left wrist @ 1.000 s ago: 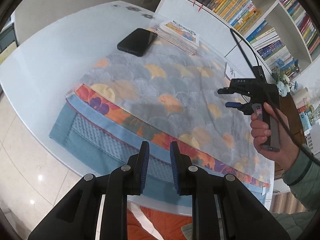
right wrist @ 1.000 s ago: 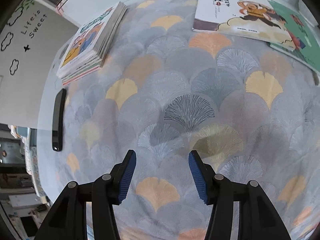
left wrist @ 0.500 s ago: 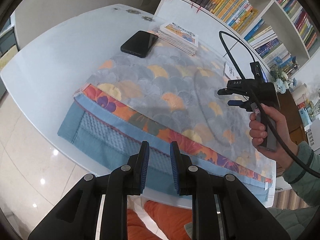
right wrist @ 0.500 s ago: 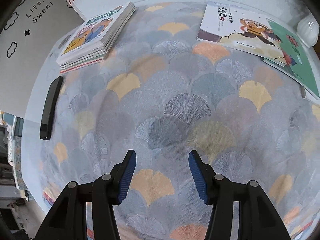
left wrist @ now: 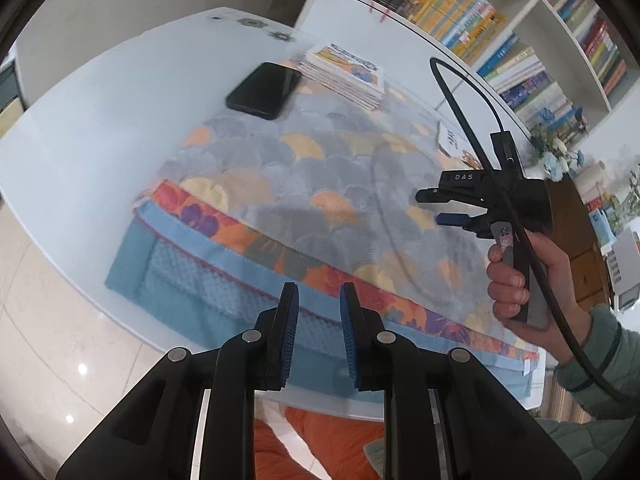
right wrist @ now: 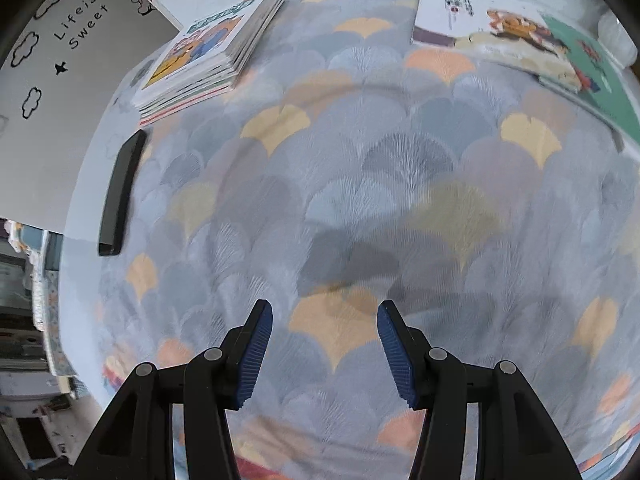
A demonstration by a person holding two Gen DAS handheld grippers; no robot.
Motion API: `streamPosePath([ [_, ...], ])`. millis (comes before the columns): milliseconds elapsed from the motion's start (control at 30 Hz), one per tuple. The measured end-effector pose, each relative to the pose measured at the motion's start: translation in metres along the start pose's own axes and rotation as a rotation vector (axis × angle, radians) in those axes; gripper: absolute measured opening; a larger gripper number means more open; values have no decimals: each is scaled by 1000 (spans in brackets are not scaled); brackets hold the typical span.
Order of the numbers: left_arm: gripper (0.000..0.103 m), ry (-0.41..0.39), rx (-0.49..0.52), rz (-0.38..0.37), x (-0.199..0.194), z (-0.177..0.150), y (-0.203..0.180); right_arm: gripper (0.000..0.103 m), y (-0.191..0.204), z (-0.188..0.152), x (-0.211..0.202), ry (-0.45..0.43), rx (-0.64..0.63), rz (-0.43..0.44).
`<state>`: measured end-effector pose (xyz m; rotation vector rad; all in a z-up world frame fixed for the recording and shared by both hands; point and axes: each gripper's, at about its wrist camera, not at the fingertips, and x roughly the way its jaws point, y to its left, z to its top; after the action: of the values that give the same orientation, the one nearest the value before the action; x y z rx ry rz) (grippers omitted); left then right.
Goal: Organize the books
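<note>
R gripper (right wrist: 325, 346) wide, empty, above cloth (right wrist: 360, 200) — L gripper (left wrist: 319, 334) narrow gap, nothing held. Stack (right wrist: 208, 56) far left corner, loose books (right wrist: 516, 36) far right. Next, I reckon: approach loose book flat, catch free edge — avoid phone (right wrist: 120, 194).

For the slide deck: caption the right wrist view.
Open right claw above the fan-patterned cloth, stacked books and phone at left, two loose books at upper right.
</note>
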<state>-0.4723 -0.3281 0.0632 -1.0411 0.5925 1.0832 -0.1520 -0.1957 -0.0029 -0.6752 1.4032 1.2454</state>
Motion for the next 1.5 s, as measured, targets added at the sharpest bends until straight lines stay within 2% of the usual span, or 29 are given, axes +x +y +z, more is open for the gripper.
streamPosePath([
  [100,18,23,43,-26,7,8,-13,53,-10,-6,-19,-35,21,21],
  [233,18,44,145,-62,22,42,-42,53,-40,6,-67,-161,76,45],
  [300,18,32,246,-54,32,75,-68,53,-67,37,-99,-257,108,32],
  [400,18,-12,370,-45,42,118,-111,53,-92,97,-128,-314,116,23],
  [467,18,-26,390,-58,44,128,-130,53,-97,127,-146,-317,62,-26],
  [500,18,-25,388,-80,45,126,-138,53,-97,128,-152,-324,35,-45],
  [600,22,17,401,-86,50,95,-147,70,-100,92,-151,-316,3,-40],
  [667,22,62,378,-80,51,65,-142,69,-104,52,-127,-250,20,-8],
  [767,22,120,286,-90,49,28,-126,69,-89,-5,-80,-173,-7,-79],
  [867,22,135,265,-47,51,6,-118,69,-77,-37,-50,-107,38,-55],
  [900,22,135,273,-20,50,0,-118,68,-70,-41,-36,-42,54,-22],
  [933,22,131,280,-2,49,-3,-117,63,-64,-43,-28,-8,57,-12],
  [967,22,125,285,16,47,-6,-116,63,-56,-44,-23,3,44,-18],
  [1100,22,122,218,9,37,-16,-99,63,-28,-48,-18,-21,-64,-69],
  [1500,22,63,171,16,22,-15,-88,63,-29,-54,-20,-47,-64,-101],
])
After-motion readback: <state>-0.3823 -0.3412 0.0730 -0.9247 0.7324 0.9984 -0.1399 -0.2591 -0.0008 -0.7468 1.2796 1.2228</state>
